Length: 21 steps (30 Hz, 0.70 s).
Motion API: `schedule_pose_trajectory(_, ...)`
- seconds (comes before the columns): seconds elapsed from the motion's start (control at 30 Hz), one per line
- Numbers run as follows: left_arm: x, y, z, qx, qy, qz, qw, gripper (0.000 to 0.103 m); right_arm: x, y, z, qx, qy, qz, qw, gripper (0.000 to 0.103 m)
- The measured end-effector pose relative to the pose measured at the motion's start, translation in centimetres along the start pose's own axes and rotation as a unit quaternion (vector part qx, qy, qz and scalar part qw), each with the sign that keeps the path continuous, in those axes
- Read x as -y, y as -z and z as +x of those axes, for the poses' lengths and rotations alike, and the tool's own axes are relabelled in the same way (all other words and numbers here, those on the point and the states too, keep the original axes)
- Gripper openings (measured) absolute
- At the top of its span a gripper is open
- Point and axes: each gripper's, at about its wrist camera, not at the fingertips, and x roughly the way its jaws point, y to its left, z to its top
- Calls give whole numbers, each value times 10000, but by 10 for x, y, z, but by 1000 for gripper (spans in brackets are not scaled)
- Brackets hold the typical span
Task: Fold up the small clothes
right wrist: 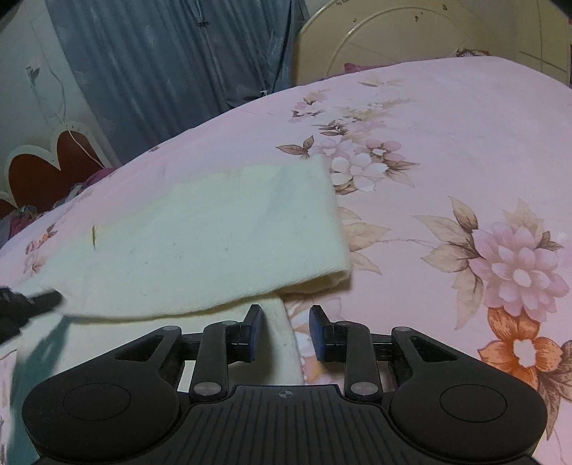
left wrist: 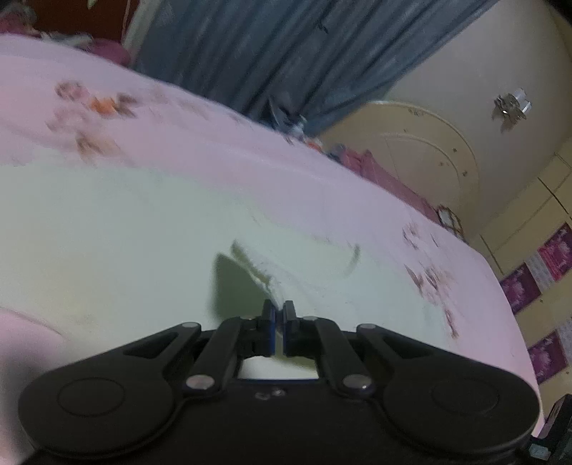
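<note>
A pale cream small garment (right wrist: 200, 243) lies on the pink floral bedsheet (right wrist: 447, 150), its upper layer folded over a lower layer. My left gripper (left wrist: 279, 311) is shut on a raised corner of the garment (left wrist: 257, 264) and holds it just above the rest of the cloth. That gripper shows as a dark tip at the left edge of the right wrist view (right wrist: 32, 304). My right gripper (right wrist: 284, 318) is open and empty, its jaws apart over the garment's near right edge, by the fold.
A blue curtain (right wrist: 161, 60) hangs behind the bed. A cream cabinet with round panels (right wrist: 393, 32) stands beyond the far edge. A red heart-shaped headboard (right wrist: 50, 164) and piled clothes sit at the left. Purple posters (left wrist: 550, 257) line the wall.
</note>
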Motion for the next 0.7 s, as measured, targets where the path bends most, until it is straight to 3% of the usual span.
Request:
schedule_pose_trajectory(0.3, -42, -10, -22, 141, -330, -115, 9993, 3, -4, 2, 2, 41, 87, -154, 9998, 29)
schedule_pose_trajectory(0.5, -56, -10, -29, 144, -329, -194, 9992, 3, -7, 1, 5, 70, 82, -399, 9991, 28)
schedule_pose_trajectory(0.53, -60, -9, -31, 127, -321, -190, 9992, 3, -8, 1, 4, 99, 96, -469, 9988, 20)
schedule_pose_trajectory(0.57, -61, -8, -30, 108, -321, -195, 9992, 3, -9, 1, 6, 77, 82, -506, 9987, 3)
schedule_pose_trajectory(0.7, -69, 2, -23, -50, -384, -223, 9990, 3, -11, 4, 8, 87, 228, -576, 9980, 2)
